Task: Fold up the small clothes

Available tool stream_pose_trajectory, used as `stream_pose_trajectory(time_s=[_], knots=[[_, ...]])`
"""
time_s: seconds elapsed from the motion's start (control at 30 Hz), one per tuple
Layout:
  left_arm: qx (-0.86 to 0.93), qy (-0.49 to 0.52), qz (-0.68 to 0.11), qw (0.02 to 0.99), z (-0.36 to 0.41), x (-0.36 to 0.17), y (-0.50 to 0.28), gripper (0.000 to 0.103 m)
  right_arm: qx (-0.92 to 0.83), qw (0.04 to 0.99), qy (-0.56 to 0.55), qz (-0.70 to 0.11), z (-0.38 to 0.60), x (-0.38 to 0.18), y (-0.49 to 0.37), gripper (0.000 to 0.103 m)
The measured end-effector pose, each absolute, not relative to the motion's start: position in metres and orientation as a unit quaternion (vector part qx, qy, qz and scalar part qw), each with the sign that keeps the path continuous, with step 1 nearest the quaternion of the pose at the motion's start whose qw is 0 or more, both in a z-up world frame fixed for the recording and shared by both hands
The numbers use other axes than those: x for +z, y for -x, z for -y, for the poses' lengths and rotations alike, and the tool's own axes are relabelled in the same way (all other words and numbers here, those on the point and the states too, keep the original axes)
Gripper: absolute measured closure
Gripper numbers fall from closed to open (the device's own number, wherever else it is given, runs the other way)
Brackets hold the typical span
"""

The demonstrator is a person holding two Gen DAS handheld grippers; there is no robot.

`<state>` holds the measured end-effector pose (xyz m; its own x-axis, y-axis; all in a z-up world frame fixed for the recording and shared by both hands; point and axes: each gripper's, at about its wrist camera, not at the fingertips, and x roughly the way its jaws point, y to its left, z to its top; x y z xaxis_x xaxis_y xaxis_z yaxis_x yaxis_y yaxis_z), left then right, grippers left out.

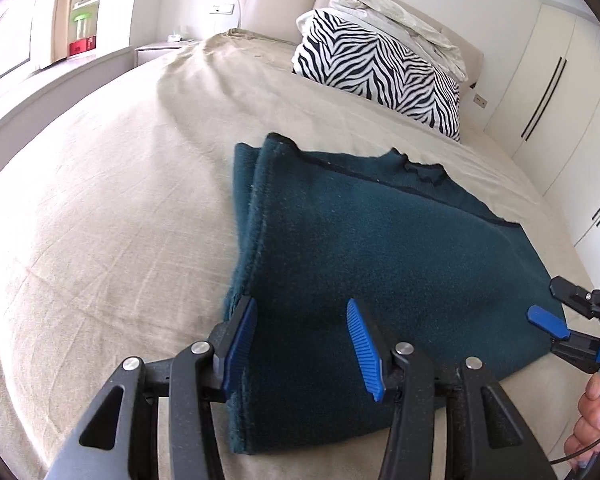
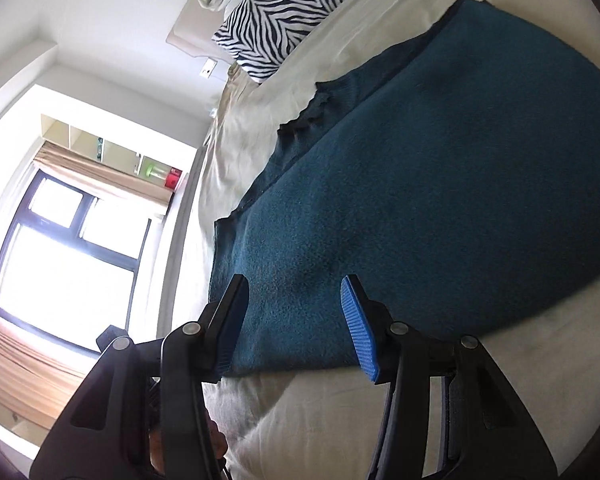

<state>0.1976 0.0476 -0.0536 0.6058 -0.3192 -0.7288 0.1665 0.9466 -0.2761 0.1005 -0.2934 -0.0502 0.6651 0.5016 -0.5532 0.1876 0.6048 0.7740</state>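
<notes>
So the folded teal garment [image 1: 360, 240] was lying flat on the bed [image 1: 100, 220], near the zebra pillow [image 1: 380, 76]. Left tool [image 1: 300, 344] and right tool [image 2: 296, 324] both hung over its near edge, fingers apart, gripping nothing.

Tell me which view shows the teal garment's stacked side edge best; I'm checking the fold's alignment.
The left wrist view: the teal garment shows its layered edge running along its left side on the bed. The right wrist view shows mostly its flat top and frayed far edge.

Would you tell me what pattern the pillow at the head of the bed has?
Black-and-white zebra stripes; the pillow shows best in the left wrist view.
</notes>
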Motion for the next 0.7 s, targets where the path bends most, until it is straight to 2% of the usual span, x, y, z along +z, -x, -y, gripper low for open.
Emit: stream_pose_trajectory(time_s=[0.27,0.37,0.43,0.57,0.7], knots=[[-0.157,0.170,-0.435,0.870,-0.076,-0.055,-0.206,0.055,0.119,0.788,-0.375,-0.473,0.244,-0.079,-0.164,0.054],[-0.125,0.205,-0.413,0.878,-0.107,-0.041,-0.205,0.051,0.121,0.785,-0.390,-0.465,0.254,-0.080,-0.161,0.054],[-0.119,0.250,-0.405,0.871,-0.133,-0.038,-0.209,0.043,0.108,0.792,-0.390,-0.457,0.266,-0.077,-0.154,0.054],[-0.131,0.305,-0.439,0.835,-0.152,-0.058,-0.225,0.041,0.103,0.792,-0.402,-0.447,0.293,-0.073,-0.145,0.050],[-0.198,0.343,-0.469,0.789,-0.133,-0.077,-0.234,0.041,0.125,0.786,-0.417,-0.439,0.294,-0.064,-0.148,0.049]])
